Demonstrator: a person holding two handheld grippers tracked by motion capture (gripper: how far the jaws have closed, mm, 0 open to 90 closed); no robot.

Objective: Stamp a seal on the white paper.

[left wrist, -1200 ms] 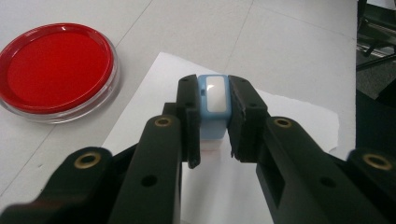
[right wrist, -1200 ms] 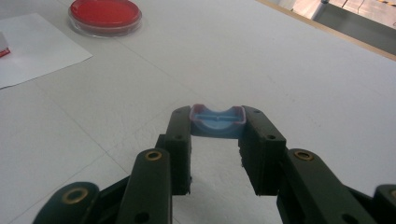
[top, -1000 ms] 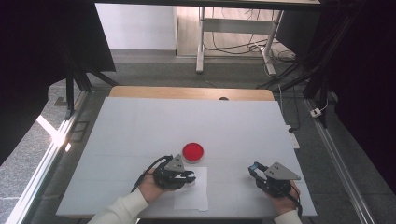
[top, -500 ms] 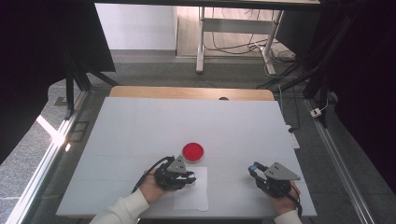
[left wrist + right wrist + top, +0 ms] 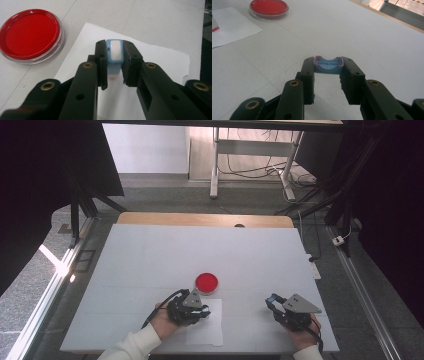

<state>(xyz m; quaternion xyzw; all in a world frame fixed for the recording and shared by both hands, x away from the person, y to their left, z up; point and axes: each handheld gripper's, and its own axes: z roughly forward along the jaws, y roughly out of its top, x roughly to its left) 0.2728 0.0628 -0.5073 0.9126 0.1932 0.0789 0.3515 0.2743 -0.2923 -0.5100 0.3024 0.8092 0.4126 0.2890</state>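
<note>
Nothing has shifted since the earlier frame: both hands sit where they were and the stamp has not left the paper.

My left tongs (image 5: 114, 76) are clamped on a small blue stamp (image 5: 114, 53), pads squeezing its two sides, its foot down on the sheet of white paper (image 5: 155, 62) near the front of the bench (image 5: 150, 250). My right tongs (image 5: 327, 82) are closed on the stamp's blue cap (image 5: 328, 65), held just above the bare bench well to the right of the paper.

I judge both pieces to be light, hard plastic, smooth enough to slip or twist if I ease off, so I grip the stamp on its flat sides, low on the body; the cap is thin-walled and I would not squeeze it harder than now. Wet ink on the foot could smear if I drag it, so any lift should go straight up.

The red ink pad (image 5: 29, 35) in its clear round dish lies just beyond the paper's far corner, close beside the stamp. The paper's near edge looks torn and could lift with the stamp. Beyond the dish the bench is broad and open; its front edge is close behind my hands.
</note>
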